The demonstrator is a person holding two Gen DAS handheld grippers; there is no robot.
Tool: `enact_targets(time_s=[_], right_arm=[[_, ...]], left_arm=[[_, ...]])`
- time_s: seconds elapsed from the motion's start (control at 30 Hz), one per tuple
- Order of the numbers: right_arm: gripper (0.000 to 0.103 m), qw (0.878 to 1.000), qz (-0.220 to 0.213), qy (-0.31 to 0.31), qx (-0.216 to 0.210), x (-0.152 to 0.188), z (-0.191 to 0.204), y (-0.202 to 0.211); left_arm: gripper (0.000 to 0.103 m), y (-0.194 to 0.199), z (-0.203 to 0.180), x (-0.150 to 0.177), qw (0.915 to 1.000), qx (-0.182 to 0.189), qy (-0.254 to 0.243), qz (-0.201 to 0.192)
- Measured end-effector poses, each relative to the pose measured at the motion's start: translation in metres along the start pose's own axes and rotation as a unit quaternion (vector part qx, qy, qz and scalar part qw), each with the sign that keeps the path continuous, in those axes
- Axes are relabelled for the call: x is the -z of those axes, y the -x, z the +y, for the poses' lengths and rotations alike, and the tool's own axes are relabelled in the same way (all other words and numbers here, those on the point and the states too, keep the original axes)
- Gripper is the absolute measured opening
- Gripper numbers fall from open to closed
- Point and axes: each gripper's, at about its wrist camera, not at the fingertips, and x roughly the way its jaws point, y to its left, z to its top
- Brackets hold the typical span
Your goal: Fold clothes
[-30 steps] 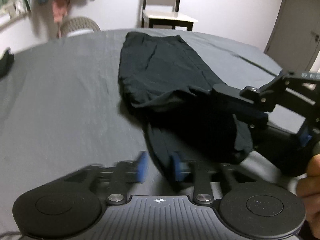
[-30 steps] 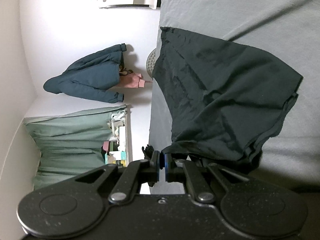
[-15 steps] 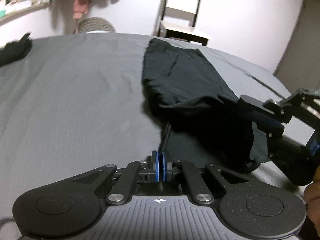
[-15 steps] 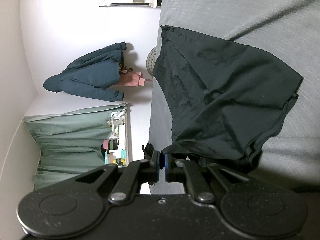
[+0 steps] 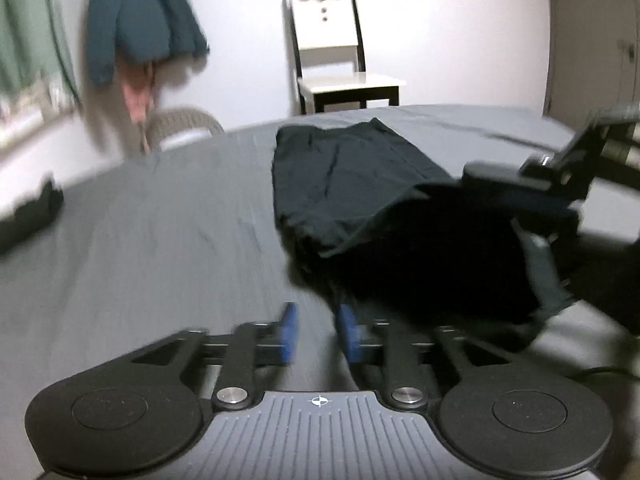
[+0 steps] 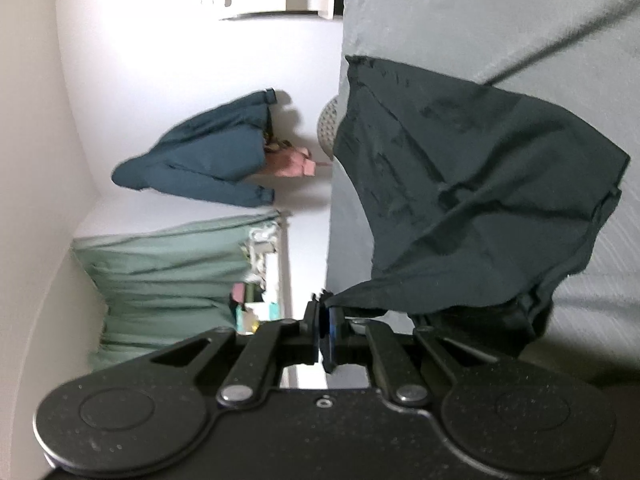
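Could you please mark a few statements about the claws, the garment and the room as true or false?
1. The right claw is shut on an edge of the dark garment. True.
2. The left claw is shut on the garment. False: its fingers stand apart with nothing between them, just short of the cloth.
3. The garment lies on a grey sheet. True, though the end held by the right claw is lifted.
4. The chair has a coat draped over it. False: the teal jacket hangs on the wall; the chair is bare.
5. The garment is white. False: it is very dark.
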Motion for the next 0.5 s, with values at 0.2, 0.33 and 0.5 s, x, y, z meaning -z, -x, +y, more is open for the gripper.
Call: enact_targets(time_s=[0.2, 0.33, 0.5], right_arm=[[0.005, 1.0, -0.002, 0.004, -0.026, -0.003, 0.003, 0.0], [0.005, 1.0, -0.004, 0.004, -0.028, -0.002, 0.002, -0.003], [0.005, 0.999, -0.02, 0.0, -0.041, -0.005, 0.001, 0.001]], left_arm=[[0.077, -0.012, -0.024, -0.005, 0.9965, -0.021, -0.073, -0.036], [0.077, -0.025, -0.03, -0.01, 0.9919, -0.056, -0.105, -0.043], [0.077, -0.033, -0.028, -0.02, 0.9869, -0.077, -0.135, -0.044]])
